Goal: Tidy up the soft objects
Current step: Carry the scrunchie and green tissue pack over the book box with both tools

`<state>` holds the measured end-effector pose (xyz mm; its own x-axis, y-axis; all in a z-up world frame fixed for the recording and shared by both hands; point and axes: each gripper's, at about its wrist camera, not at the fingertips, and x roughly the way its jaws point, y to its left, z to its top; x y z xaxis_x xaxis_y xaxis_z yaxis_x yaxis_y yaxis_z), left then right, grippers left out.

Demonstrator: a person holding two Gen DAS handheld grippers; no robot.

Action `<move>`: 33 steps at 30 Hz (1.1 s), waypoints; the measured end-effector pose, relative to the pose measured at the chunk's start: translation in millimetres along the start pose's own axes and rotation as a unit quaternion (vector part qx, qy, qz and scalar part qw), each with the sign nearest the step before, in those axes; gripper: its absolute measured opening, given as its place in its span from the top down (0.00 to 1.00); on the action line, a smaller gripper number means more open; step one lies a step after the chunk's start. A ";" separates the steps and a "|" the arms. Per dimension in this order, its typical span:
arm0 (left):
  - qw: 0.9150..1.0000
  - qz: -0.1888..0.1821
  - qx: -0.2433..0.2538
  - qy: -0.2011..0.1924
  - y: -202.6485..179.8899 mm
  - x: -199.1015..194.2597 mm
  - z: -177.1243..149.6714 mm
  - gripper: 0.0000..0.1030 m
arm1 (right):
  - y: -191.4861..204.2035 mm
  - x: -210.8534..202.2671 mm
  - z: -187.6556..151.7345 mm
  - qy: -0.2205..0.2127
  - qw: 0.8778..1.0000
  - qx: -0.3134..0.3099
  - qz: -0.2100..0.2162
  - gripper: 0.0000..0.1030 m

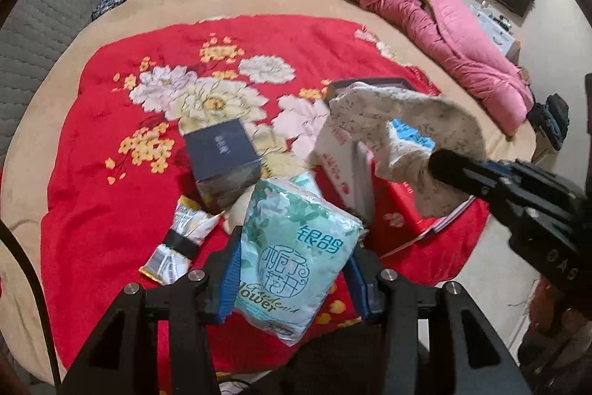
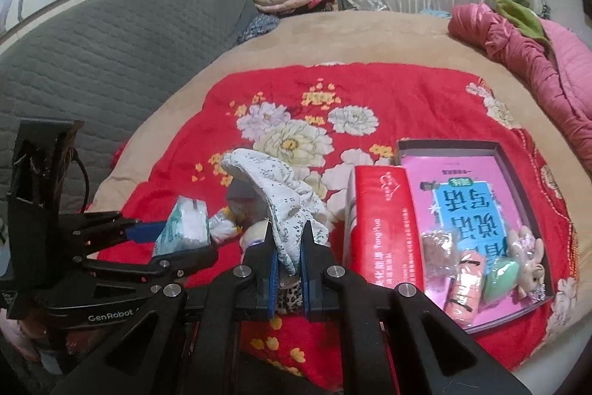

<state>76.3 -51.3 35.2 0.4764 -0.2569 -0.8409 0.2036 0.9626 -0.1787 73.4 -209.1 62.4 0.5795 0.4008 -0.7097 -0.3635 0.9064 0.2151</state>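
Left gripper [image 1: 294,269]: jaws partway apart, pads clamped on a teal tissue pack [image 1: 296,258], lifted clear of the red floral blanket [image 1: 111,173].
Right gripper [image 2: 288,243]: jaws squeezed tight on a white speckled cloth [image 2: 285,206], dangling above the blanket.
Tray [image 2: 518,154]: by the right edge of the blanket, holding a pink booklet and small soft toys.
Red tissue box [image 2: 384,221]: standing against the tray's left side.
Dark blue box [image 1: 222,158]: mid-blanket, beyond the tissue pack.

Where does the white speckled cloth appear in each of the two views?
Left wrist view: the cloth hangs right of centre from the right gripper, over the red box.
Right wrist view: the cloth is in the lower centre, pinched in that gripper.
Shared landmark: the big pale flower on the red blanket.
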 end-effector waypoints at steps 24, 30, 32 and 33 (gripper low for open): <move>0.996 -0.021 0.072 -0.040 -109.4 -31.9 43.8 0.53 | -90.1 -86.2 -0.3 -0.069 0.990 0.093 -0.082 0.91; 0.994 -0.034 0.097 -0.036 -141.7 -21.9 52.2 0.53 | -121.8 -107.7 -5.4 -0.083 0.982 0.120 -0.120 0.91; 0.994 -0.040 0.100 -0.030 -148.3 -17.2 54.3 0.53 | -130.1 -112.3 -7.4 -0.087 0.980 0.130 -0.124 0.91; 0.994 -0.044 0.101 -0.027 -152.5 -14.1 55.9 0.53 | -134.1 -114.8 -8.4 -0.088 0.979 0.134 -0.128 0.91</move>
<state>86.4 -199.3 102.8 0.4939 -0.3483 -0.7967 0.4117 0.9007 -0.1385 49.5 -377.8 109.4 0.7519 0.1520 -0.6415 0.0008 0.9729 0.2314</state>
